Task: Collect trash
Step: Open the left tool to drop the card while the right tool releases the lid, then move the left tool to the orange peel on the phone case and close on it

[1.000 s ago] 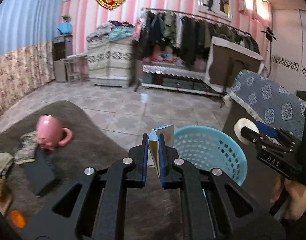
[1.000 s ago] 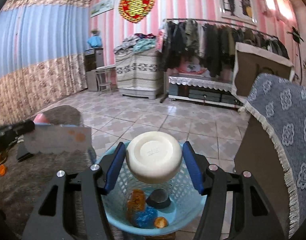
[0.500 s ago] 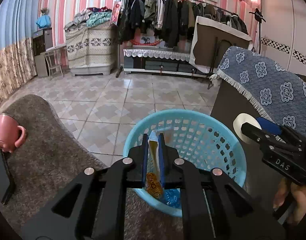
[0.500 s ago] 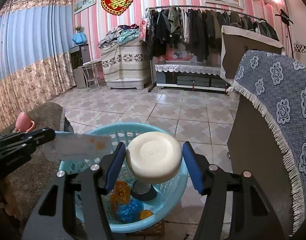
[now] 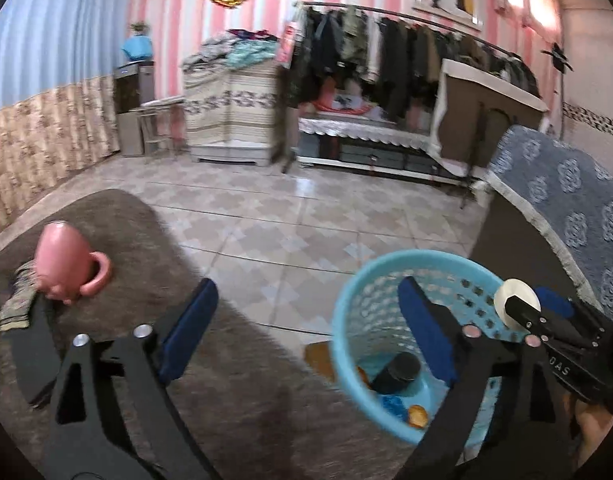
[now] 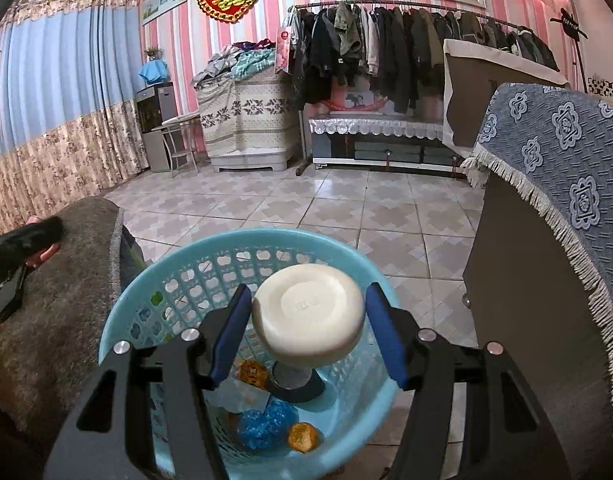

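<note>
A light-blue plastic basket [image 6: 146,292] stands on the tiled floor, holding a black cap [image 6: 302,388], blue crumpled wrap [image 6: 266,424], orange scraps and a pale packet [image 6: 236,394]. My right gripper [image 6: 308,314] is shut on a white round disc [image 6: 308,312] just above the basket's mouth. In the left wrist view the basket [image 5: 346,300] sits to the right. My left gripper [image 5: 306,320] hangs over the grey rug's edge, its jaws opening wide with nothing between them. The right gripper [image 5: 522,308] with the disc [image 5: 510,296] shows over the basket's far rim.
A pink mug [image 5: 66,264] lies tipped on the grey rug [image 5: 226,400] next to a flat black object [image 5: 26,344]. Furniture draped in blue patterned cloth [image 6: 566,168] stands close on the basket's right. Tiled floor [image 6: 306,208] stretches to a clothes rack [image 6: 386,52].
The left gripper has opened and the packet it held is gone from its jaws. Its view swung left, off the basket. The right gripper sank lower over the basket, still holding the disc.
</note>
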`<state>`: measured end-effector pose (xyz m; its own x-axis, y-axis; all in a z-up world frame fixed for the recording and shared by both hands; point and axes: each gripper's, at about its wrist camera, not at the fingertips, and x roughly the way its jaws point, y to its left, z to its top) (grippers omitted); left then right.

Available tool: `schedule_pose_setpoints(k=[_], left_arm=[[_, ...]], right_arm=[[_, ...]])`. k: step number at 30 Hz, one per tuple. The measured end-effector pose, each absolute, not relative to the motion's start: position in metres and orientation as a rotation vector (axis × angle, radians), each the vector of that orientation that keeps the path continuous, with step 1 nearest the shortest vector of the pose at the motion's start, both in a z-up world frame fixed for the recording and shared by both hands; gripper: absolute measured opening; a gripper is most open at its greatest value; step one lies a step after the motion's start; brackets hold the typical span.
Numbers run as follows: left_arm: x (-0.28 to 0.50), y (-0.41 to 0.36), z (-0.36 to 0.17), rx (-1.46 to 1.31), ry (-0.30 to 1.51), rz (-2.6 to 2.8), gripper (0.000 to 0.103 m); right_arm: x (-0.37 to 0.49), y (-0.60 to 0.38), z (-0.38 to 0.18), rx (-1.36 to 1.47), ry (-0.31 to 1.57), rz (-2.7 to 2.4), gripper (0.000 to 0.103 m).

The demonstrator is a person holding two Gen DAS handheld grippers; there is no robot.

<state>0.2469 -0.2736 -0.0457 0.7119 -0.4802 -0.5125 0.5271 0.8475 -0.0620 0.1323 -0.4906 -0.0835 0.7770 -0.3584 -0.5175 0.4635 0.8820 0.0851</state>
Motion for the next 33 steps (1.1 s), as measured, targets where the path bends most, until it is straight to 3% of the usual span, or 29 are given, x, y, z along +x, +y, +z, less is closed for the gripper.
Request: schedule_pose_setpoints(k=[8,10,13,18,22,24,33], left_arm=[[0.251,-0.231,-0.043,0.085,0.523,-0.461,0.097],[0.251,-0.224,-0.043,0.076,0.527,-0.45,0.097],[0.251,-0.212,-0.042,0.054,0.536,-0.431,0.097],[0.241,-0.188,-0.034,0.032,0.524,-0.392,0.097],[0.23,-0.166,-0.02,0.016,0.506,-0.365,0.097],[0.223,-0.153,-0.013,0.027,0.487,-0.342,0.097],[0.203,-0.071,0.001,-0.017,0.475,-0.237,0.098]], right_arm=[[0.162,-0.477,-0.095,0.185,0.499,-0.473,0.06],[0.161,-0.474,-0.09,0.166,0.472,-0.488,0.072],[0.163,-0.474,-0.085,0.167,0.478,-0.489,0.08],[0.151,-0.473,-0.072,0.183,0.449,-0.504,0.089],[0.14,-0.466,-0.058,0.163,0.431,-0.502,0.091],[0.135,-0.461,-0.05,0.164,0.419,-0.502,0.098],[0.13,-0.421,-0.021,0.138,0.388,-0.45,0.098]])
